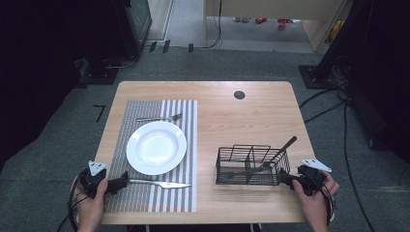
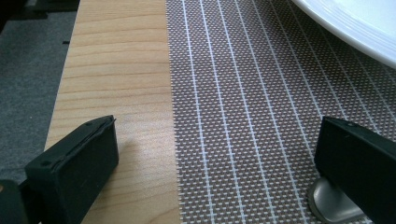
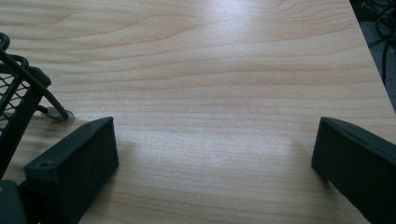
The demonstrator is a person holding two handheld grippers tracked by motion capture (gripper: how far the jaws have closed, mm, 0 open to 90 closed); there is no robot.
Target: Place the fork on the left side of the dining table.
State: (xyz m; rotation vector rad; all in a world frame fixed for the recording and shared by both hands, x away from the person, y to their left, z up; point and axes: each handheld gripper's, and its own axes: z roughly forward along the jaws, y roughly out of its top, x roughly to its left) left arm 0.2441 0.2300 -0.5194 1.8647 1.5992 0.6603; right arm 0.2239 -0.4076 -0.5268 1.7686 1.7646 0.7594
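The work in hand looks like laying a place setting, and it seems to be at the point just after the knife [image 1: 162,183] has been laid along the near edge of the striped placemat [image 1: 145,198]. The left gripper [image 1: 118,182] sits at the handle end of that knife with its jaws spread wide; in the left gripper view the rounded butt of the handle peeks out beneath the right-hand jaw, resting on the mat and not pinched, so the claw is released. Ahead of that claw and to its right lies the white plate [image 1: 156,147], and beyond the plate a fork [image 1: 159,118] rests on the mat. The right gripper [image 1: 289,181] is also released, jaws well apart over bare wood, just beside the near right corner of the black wire cutlery caddy [image 1: 251,165]. A dark-handled utensil [image 1: 279,152], probably a spoon, leans in the caddy's nearest compartment, up and to the left of that claw. My reading is that the next move falls to the right claw: rise, turn toward the caddy, and close on the protruding handle before lifting it clear of the wire rim.
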